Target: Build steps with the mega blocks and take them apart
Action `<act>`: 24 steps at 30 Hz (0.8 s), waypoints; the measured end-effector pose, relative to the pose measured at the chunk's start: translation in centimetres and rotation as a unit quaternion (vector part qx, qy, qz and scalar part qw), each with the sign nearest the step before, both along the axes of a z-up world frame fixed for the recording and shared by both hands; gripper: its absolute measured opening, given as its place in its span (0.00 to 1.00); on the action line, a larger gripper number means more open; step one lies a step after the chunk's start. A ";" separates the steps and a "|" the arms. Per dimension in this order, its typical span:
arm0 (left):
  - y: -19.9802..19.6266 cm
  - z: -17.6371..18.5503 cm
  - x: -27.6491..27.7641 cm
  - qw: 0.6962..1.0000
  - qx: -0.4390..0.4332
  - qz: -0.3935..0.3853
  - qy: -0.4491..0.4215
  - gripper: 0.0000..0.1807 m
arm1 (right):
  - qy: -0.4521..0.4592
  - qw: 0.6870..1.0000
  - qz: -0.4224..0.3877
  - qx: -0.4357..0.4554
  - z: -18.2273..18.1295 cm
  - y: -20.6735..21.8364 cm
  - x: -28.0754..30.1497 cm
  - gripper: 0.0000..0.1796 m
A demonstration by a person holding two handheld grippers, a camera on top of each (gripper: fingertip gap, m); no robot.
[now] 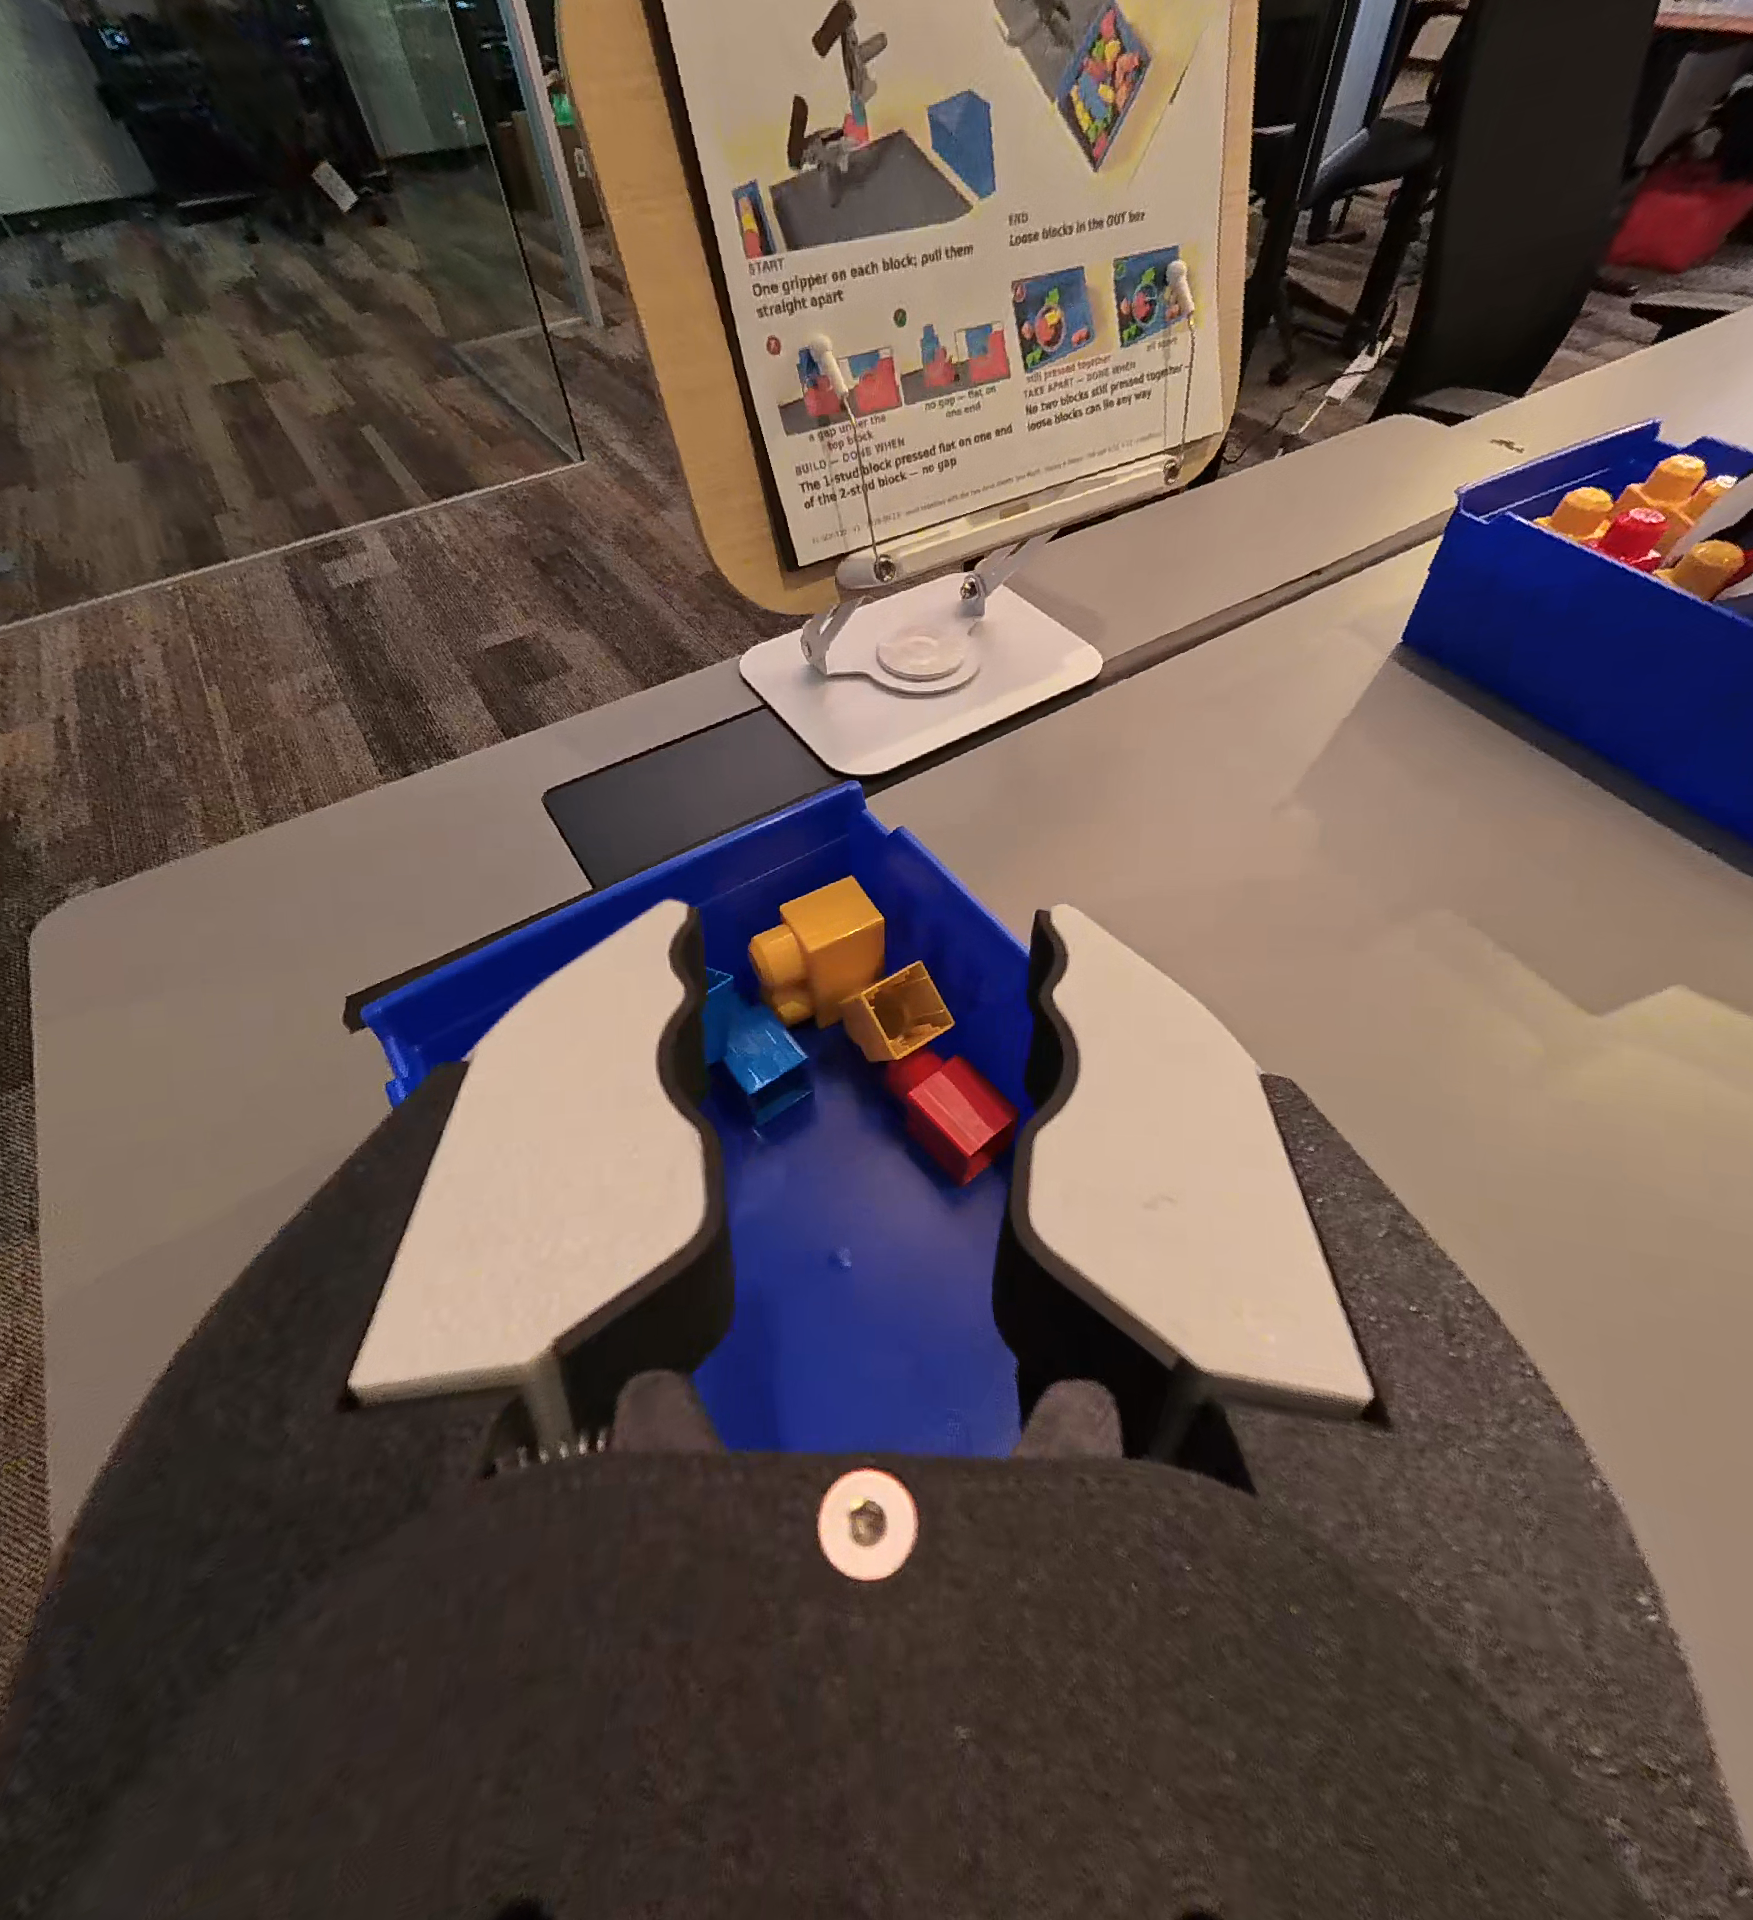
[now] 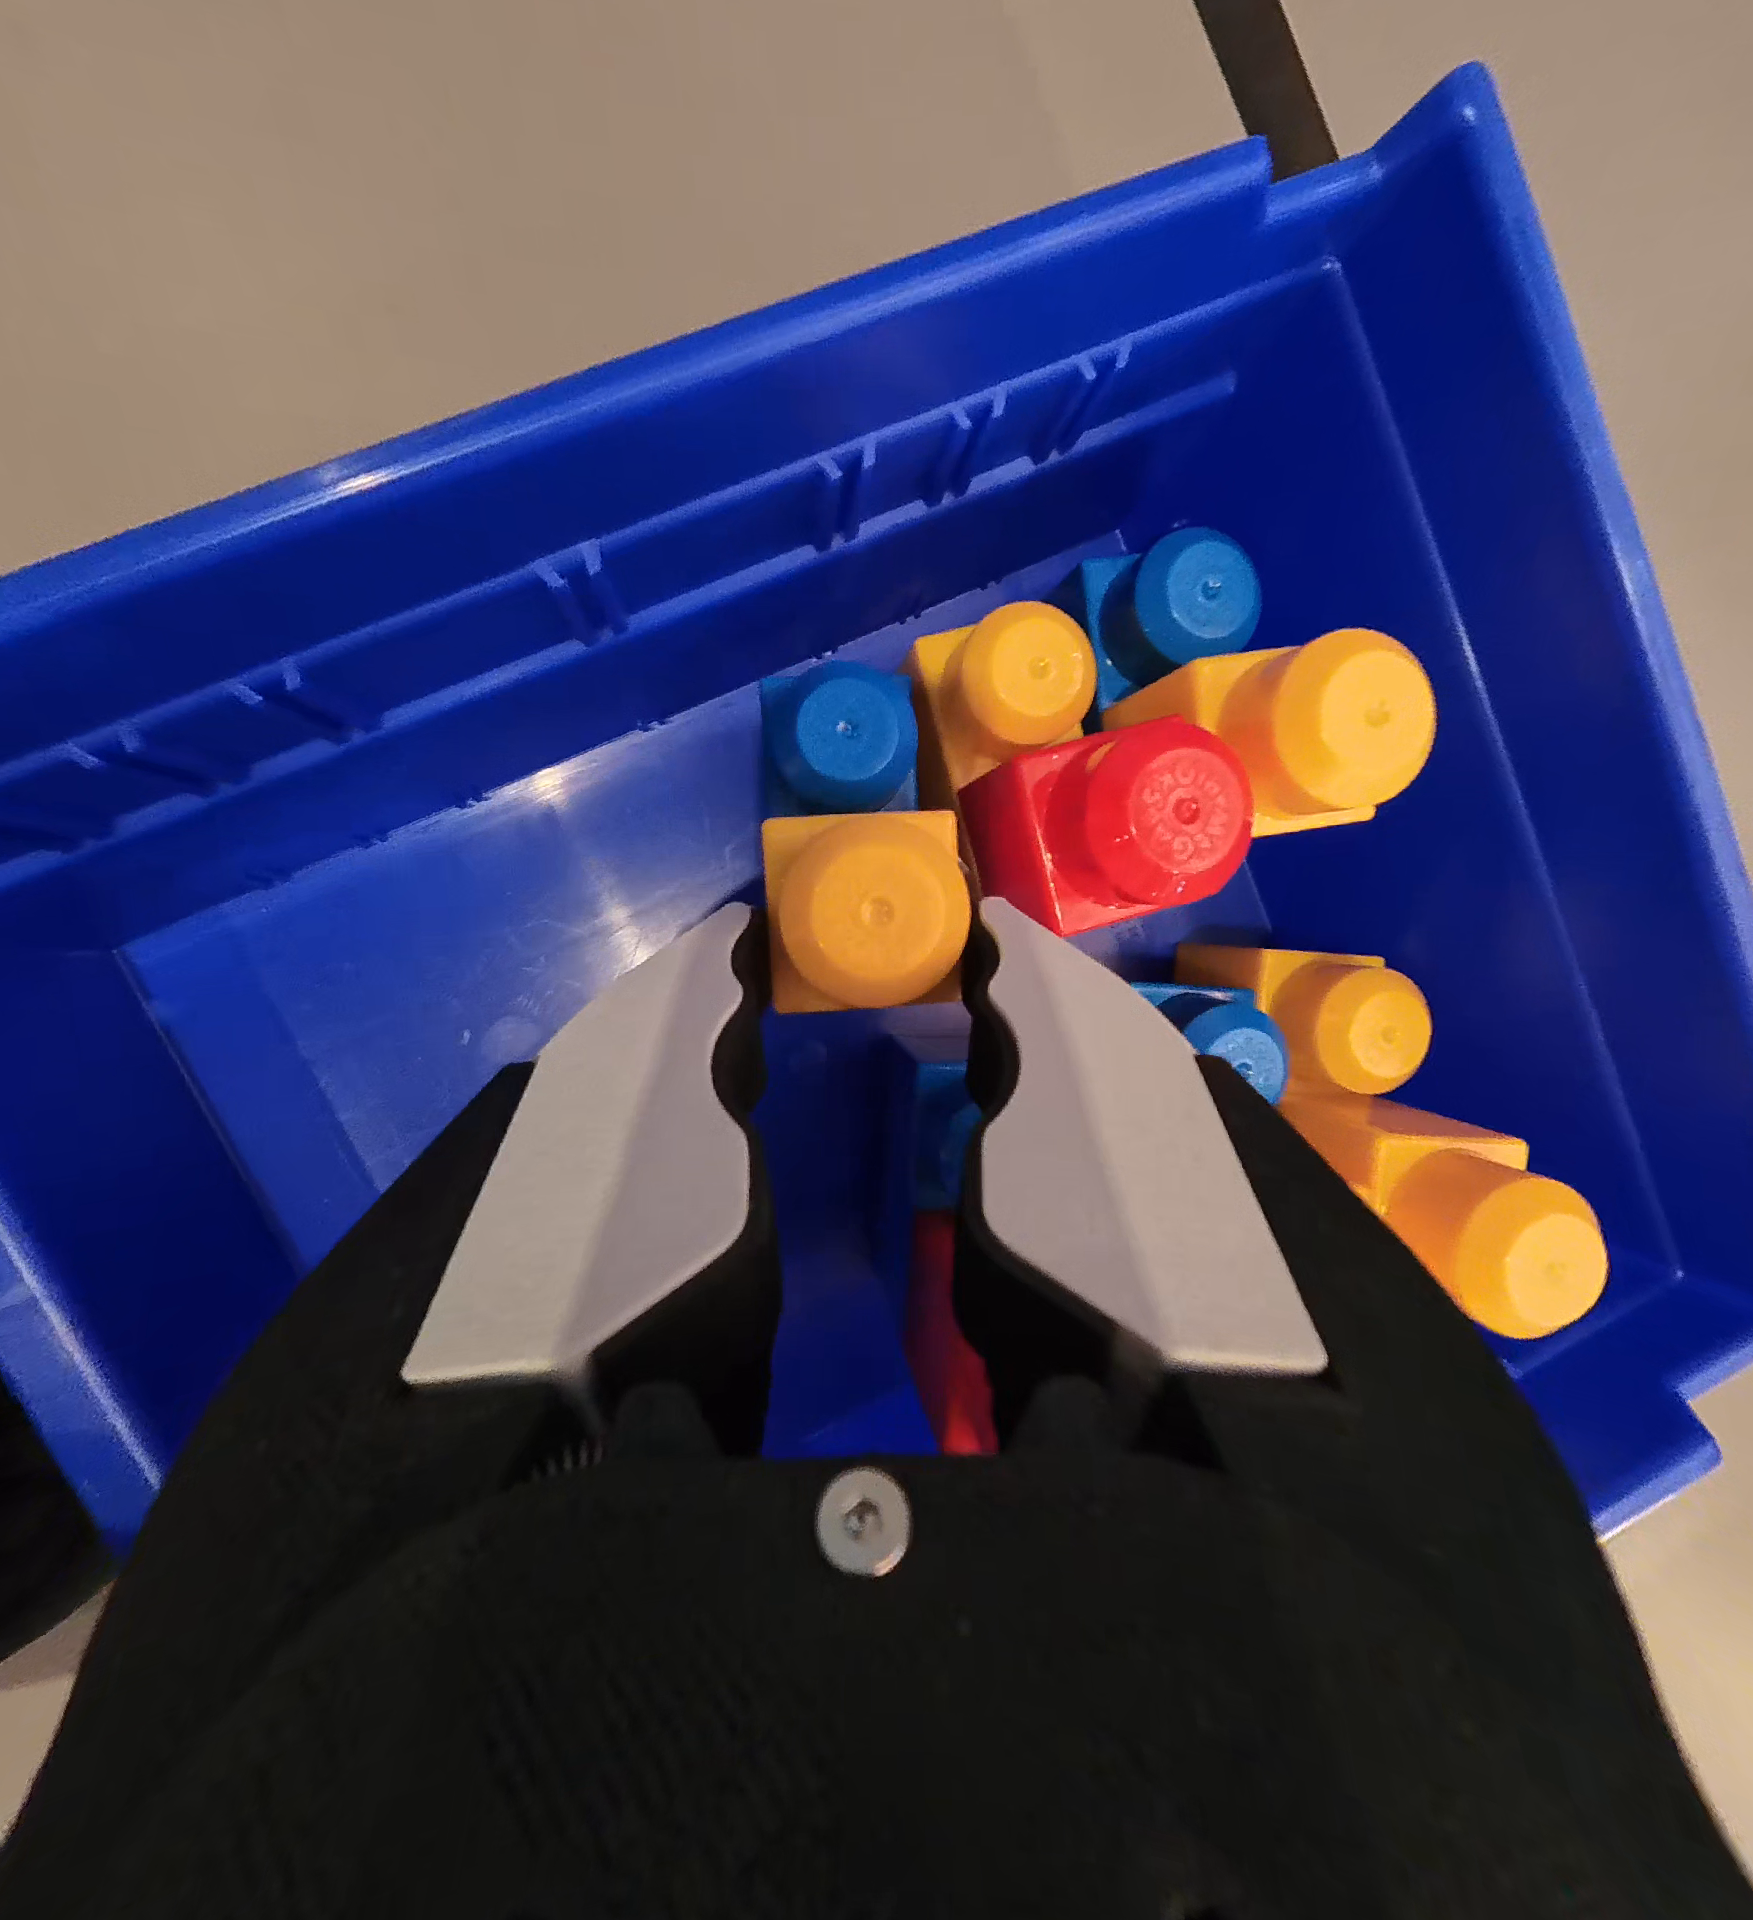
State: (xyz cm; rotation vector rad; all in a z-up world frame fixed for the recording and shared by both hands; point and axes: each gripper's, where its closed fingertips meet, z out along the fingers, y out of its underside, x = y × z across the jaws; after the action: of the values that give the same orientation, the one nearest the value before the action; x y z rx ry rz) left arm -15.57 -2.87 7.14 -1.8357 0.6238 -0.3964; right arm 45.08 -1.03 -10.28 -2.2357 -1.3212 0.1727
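While left view shows loose blocks (image 1: 851, 1018), right gripper (image 2: 864, 940) flanks yellow block (image 2: 867, 914).

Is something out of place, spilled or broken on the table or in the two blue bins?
Nothing stands out. All blocks stay inside their bins: a few loose ones lie tumbled in the bin under the open left gripper, which suits loose pieces. The right gripper has its tips beside a yellow block in the fuller bin. No spill or damage is visible.
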 end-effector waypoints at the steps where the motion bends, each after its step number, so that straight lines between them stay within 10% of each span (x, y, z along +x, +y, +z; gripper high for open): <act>1: 0.0 0.0 0.0 1.000 0.001 -0.001 0.000 0.33 | -0.001 1.000 -0.001 0.000 0.0 0.0 0.0 0.21; 11: 1.0 -1.2 -0.2 1.000 -0.016 0.025 0.005 0.34 | 0.015 1.000 -0.011 -0.013 0.1 0.1 -0.3 0.22; 24: 9.1 -12.1 -2.7 0.969 -0.052 0.107 0.216 0.33 | 0.054 0.987 0.003 0.153 8.8 -0.1 -2.4 0.26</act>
State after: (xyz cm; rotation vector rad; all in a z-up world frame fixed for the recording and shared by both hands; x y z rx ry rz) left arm -18.23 6.23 -4.98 -2.0852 0.6962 0.1242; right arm 42.66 -1.14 -1.43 -1.9377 -1.2072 0.0863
